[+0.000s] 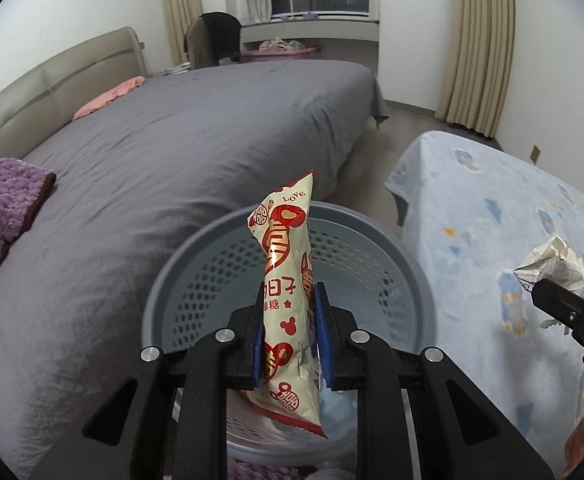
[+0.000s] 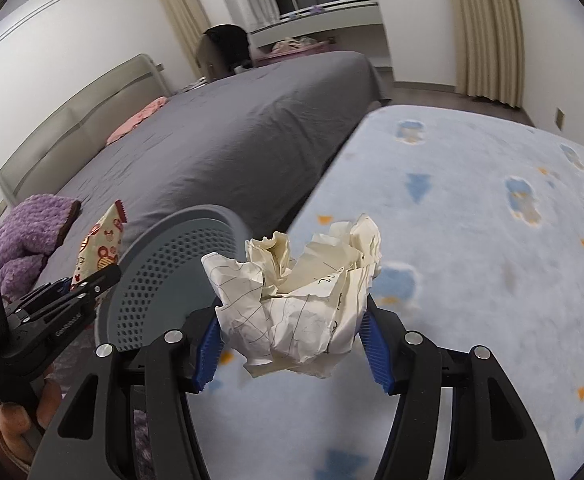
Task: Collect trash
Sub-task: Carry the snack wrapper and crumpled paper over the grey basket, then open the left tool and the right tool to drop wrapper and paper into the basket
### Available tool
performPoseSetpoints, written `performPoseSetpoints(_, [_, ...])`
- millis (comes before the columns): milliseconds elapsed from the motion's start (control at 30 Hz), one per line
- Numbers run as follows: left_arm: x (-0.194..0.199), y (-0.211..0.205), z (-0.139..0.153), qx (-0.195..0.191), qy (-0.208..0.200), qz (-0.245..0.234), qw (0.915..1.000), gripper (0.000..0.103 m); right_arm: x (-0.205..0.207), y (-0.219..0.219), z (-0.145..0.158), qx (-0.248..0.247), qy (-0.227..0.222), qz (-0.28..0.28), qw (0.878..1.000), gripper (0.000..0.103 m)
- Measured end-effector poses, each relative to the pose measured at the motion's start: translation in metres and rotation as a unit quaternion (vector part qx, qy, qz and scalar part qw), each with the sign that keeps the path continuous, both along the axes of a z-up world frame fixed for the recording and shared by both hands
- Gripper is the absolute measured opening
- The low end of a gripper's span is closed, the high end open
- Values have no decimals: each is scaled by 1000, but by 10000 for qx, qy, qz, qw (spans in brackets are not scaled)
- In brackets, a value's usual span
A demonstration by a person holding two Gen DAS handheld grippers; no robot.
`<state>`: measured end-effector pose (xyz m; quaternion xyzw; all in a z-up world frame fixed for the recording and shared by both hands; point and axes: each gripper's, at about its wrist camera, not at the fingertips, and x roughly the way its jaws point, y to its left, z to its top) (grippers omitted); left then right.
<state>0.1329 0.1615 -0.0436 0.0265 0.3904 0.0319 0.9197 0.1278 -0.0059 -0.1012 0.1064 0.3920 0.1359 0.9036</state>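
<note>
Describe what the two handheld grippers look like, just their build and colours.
Both look alike: the left gripper and right gripper have matte black angular frames with silver round bolts, and black fingers faced with ribbed blue pads. Small pale lettering runs along the left gripper's side in the right wrist view. No cables or sleeves show.

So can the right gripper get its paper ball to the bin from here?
Probably yes: the right gripper holds the paper ball beside the bin, nothing between them, though the left gripper holds a wrapper over it.

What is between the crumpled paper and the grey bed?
In the right wrist view, the perforated grey bin stands between the crumpled paper and the grey bed.
</note>
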Motion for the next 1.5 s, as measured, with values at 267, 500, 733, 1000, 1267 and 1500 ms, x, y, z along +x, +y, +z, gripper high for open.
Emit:
performPoseSetpoints(267, [11,31,-27,-98,241,379,9989,21,24,53,-8,-225,15,516,9984,58])
performPoseSetpoints(500, [19,46,-34,-216,318,480,9981,21,43,81,-21,-261,151,802,9963,58])
performPoseSetpoints(733, [22,55,-35,-126,301,621,9975,23,55,100,-27,-219,197,969,9949,58])
performPoseSetpoints(1000, [21,64,-37,-179,355,768,9963,32,55,108,-22,-263,83,1043,9942,65])
performPoseSetpoints(1267, [18,69,-34,-139,254,927,9953,69,55,107,-21,-270,88,996,9946,71])
performPoseSetpoints(1500, [18,71,-35,-165,274,939,9951,73,55,107,-20,-285,72,972,9948,75])
